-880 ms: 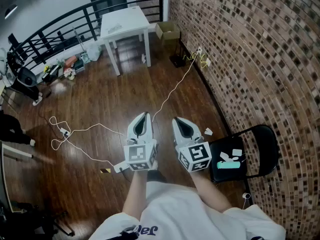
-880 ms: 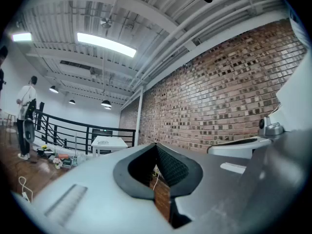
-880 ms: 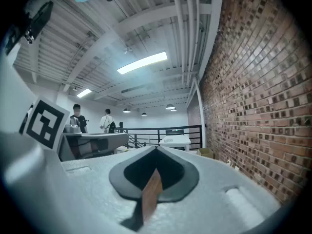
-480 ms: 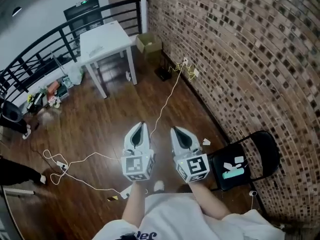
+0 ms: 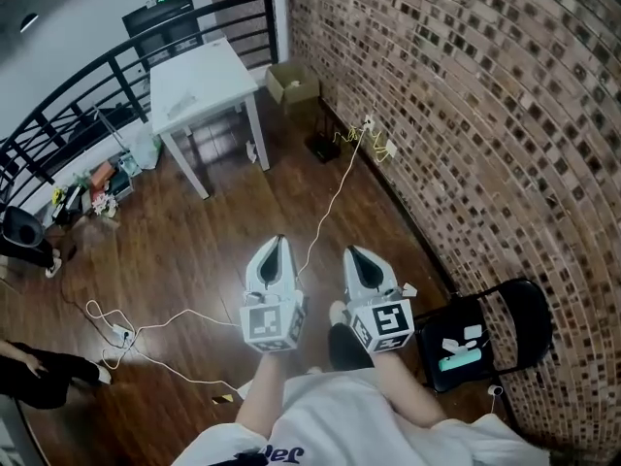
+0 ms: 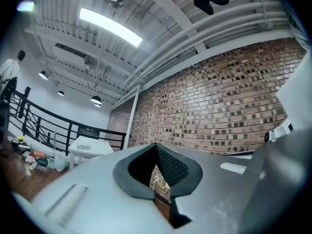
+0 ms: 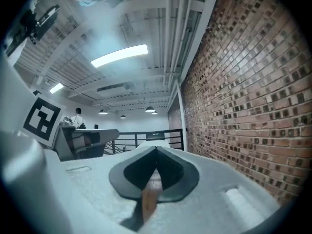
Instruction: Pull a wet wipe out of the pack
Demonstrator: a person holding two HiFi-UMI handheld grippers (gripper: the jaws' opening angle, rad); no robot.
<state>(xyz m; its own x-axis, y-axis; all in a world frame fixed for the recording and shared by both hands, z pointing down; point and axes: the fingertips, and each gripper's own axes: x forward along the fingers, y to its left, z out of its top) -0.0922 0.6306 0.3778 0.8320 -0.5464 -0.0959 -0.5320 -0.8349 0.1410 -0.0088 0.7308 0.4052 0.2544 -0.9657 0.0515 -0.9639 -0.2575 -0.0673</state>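
Note:
On the seat of a black folding chair [image 5: 505, 314] at the lower right lies a teal wet wipe pack [image 5: 457, 360], with white pieces [image 5: 464, 338] beside it. My left gripper [image 5: 277, 245] and right gripper [image 5: 353, 254] are held side by side over the wooden floor, left of the chair and apart from the pack. Both point forward along the brick wall. In the left gripper view the left gripper [image 6: 156, 147] is shut with nothing between its jaws. The right gripper [image 7: 156, 152] is likewise shut and empty in its own view. Neither gripper view shows the pack.
A brick wall [image 5: 485, 115] runs along the right. A white table [image 5: 199, 81], a cardboard box [image 5: 293, 83] and a black railing [image 5: 87, 105] stand at the far end. White cables [image 5: 330, 202] trail across the floor. Someone's legs [image 5: 34, 369] show at the left edge.
The head view has shifted, so the chair with the pack sits lower and further right in the picture. Both grippers stay shut and side by side. A dark shoe now shows under them.

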